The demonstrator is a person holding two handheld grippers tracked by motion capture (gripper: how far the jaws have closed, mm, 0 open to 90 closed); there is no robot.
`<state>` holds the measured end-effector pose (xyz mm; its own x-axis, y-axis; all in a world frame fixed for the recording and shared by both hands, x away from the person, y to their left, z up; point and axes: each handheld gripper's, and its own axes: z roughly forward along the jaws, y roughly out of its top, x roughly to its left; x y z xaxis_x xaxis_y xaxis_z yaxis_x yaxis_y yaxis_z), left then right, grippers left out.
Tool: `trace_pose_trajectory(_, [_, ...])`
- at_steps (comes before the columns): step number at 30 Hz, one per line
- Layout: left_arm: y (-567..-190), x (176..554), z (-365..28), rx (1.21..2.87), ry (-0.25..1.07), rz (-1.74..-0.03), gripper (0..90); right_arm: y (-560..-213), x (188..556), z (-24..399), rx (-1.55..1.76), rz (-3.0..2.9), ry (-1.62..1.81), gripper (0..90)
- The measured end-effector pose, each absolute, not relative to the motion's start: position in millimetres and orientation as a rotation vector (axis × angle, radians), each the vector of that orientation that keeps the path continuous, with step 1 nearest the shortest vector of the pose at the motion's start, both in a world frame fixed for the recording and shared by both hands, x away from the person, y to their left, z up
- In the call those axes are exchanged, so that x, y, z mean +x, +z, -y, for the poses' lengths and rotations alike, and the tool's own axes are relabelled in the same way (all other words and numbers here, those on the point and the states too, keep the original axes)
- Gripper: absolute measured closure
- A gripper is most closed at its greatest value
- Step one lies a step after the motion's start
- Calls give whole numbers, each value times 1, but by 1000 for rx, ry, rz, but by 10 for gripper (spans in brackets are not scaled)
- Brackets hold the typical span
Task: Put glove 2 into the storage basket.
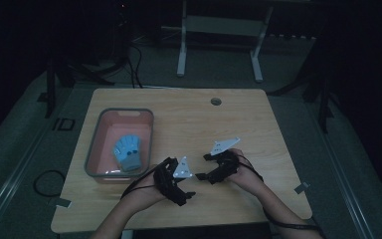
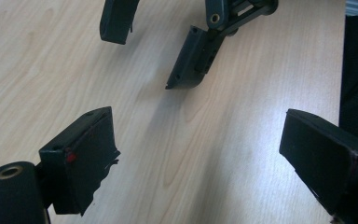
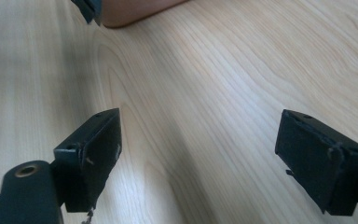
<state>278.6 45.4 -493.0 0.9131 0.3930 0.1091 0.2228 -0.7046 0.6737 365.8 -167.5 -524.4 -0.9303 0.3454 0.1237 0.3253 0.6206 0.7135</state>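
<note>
Both grippers hover low over the front middle of the wooden table (image 1: 238,114), facing each other. My left gripper (image 1: 186,182) points right and stands open, its black jaws wide apart with bare wood between them (image 2: 198,121). My right gripper (image 1: 204,167) points left and is also open with nothing between its jaws (image 3: 200,116). In the left gripper view the right gripper (image 2: 144,63) hangs just ahead, its jaws apart. A forearm (image 3: 135,9) crosses the top of the right gripper view.
A grey-rimmed pink bin (image 1: 92,149) sits at the table's left, holding a blue glove-like object (image 1: 128,152). A round cable hole (image 1: 216,101) lies near the far edge. Black cables (image 1: 45,181) trail off the table's front left. The room around is dark.
</note>
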Motion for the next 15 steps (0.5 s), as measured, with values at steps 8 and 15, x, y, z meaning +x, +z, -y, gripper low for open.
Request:
trace_pose_trajectory(8, [-506, 277, -34, 2382, 293, -412, 112, -534, 361, 187, 611, -2782, 1235, 146])
trace_pose_trajectory(15, [-515, 276, -30, 2388, 270, -394, 118, -542, 358, 209, 643, -2757, 1224, 146])
